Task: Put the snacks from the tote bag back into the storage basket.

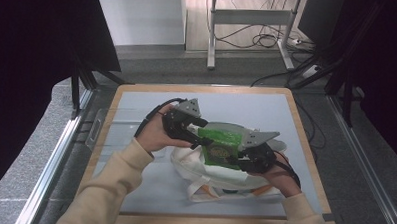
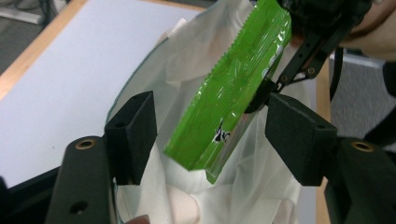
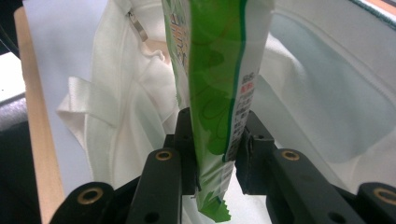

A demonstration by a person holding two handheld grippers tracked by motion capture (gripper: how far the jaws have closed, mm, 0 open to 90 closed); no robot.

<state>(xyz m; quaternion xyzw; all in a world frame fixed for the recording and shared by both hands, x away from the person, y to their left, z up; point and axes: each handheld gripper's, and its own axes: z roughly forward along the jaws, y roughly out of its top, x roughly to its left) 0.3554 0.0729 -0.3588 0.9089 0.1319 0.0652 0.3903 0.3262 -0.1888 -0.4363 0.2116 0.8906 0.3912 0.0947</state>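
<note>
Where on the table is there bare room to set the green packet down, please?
The far strip of the table, beyond both hand-held grippers, is bare, as is the left side beside the left forearm. The middle is crowded: the white bag, the green packet, left hand-held gripper and right hand-held gripper meet there.

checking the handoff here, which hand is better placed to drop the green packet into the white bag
Right. The right tool is shut on the green packet, holding it over the white bag. The left tool stands open with the packet between its jaws, untouched.
</note>
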